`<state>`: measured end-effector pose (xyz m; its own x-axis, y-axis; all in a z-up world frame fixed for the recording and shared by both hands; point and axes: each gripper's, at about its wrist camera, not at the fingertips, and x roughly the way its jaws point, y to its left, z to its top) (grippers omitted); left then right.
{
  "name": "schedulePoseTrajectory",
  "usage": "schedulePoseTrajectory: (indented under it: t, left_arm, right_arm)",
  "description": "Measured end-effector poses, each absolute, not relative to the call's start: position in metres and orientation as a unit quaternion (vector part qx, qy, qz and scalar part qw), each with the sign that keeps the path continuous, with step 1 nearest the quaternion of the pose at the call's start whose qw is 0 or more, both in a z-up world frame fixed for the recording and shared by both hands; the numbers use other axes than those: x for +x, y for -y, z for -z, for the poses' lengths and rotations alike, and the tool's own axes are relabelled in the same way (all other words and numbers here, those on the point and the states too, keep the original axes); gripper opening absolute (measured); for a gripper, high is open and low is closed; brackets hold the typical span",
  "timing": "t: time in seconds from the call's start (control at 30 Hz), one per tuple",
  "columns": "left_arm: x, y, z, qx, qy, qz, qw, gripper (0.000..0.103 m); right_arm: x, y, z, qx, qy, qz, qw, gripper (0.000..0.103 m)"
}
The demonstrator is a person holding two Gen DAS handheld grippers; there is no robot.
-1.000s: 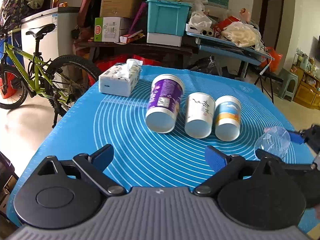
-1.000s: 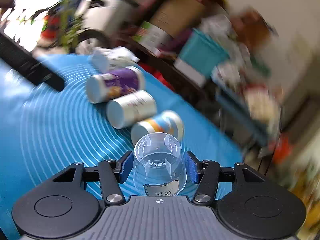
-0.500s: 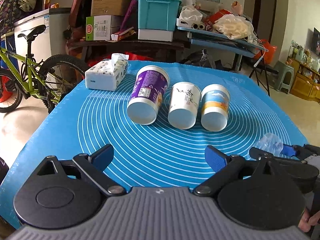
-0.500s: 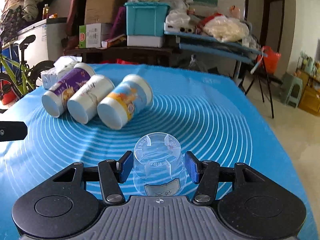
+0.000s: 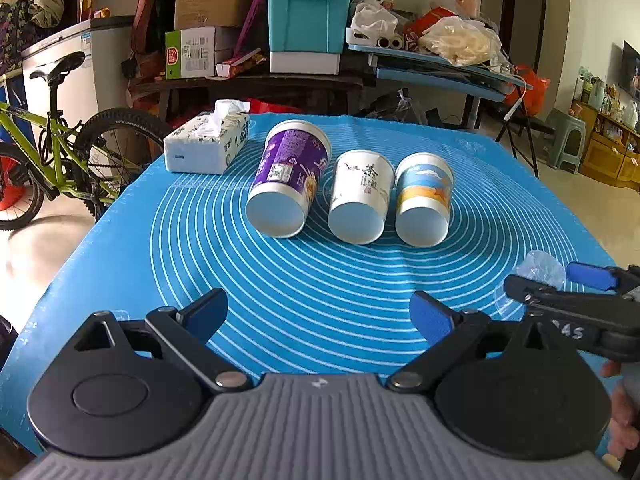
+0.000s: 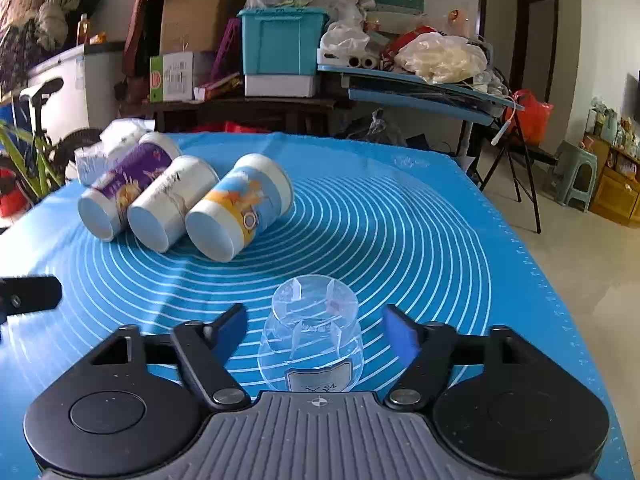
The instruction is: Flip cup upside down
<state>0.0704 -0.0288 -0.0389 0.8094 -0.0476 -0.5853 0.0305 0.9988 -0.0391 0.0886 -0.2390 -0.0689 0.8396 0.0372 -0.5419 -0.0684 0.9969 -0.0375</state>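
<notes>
A clear plastic cup [image 6: 312,332] stands upside down on the blue mat [image 6: 420,240], base up, between the fingers of my right gripper [image 6: 316,332]. The right gripper is open; its pads stand clear of the cup on both sides. In the left wrist view the same cup [image 5: 540,268] shows at the right edge beside the right gripper [image 5: 560,280]. My left gripper [image 5: 320,314] is open and empty, low over the mat's near edge. Three paper cups lie on their sides: purple [image 5: 288,180], white [image 5: 360,196], blue and orange [image 5: 424,200].
A tissue box [image 5: 208,144] sits at the mat's far left. A green bicycle [image 5: 48,152] stands left of the table. A cluttered dark table with a teal bin [image 5: 308,24] is behind. The mat's right edge [image 6: 560,300] drops to the floor.
The right gripper has opened and let go of the clear cup, which now stands upside down on the mat. The left gripper has barely moved.
</notes>
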Motion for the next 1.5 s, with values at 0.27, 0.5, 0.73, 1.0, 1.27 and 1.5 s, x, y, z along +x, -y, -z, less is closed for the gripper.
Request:
schedulePoseTrajectory:
  t: [0.27,0.5,0.73,1.0,1.27,1.5]
  left_arm:
    - [0.055,0.033,0.032,-0.008,-0.308,0.023,0.951,0.097]
    - [0.037,0.036,0.026,0.000,-0.316,0.034,0.948,0.097]
    - [0.017,0.040,0.018,0.012,-0.297,0.038,0.954,0.097]
    - [0.003,0.045,0.011,0.019,-0.285,0.047,0.957,0.097]
    - [-0.008,0.051,0.014,0.021,-0.286,0.054,0.956,0.097]
    - [-0.015,0.055,0.015,0.024,-0.286,0.061,0.956,0.097]
  right_arm:
    - [0.053,0.237,0.048,-0.036,-0.256,-0.038,0.965,0.095]
    - [0.022,0.241,0.033,-0.038,-0.256,-0.049,0.965,0.098]
    - [0.002,0.245,0.028,-0.033,-0.267,-0.050,0.962,0.098]
    - [-0.019,0.250,0.019,-0.029,-0.259,-0.050,0.964,0.100]
    - [-0.032,0.252,0.018,-0.029,-0.261,-0.050,0.964,0.100]
    - [-0.040,0.256,0.017,-0.025,-0.262,-0.049,0.964,0.100]
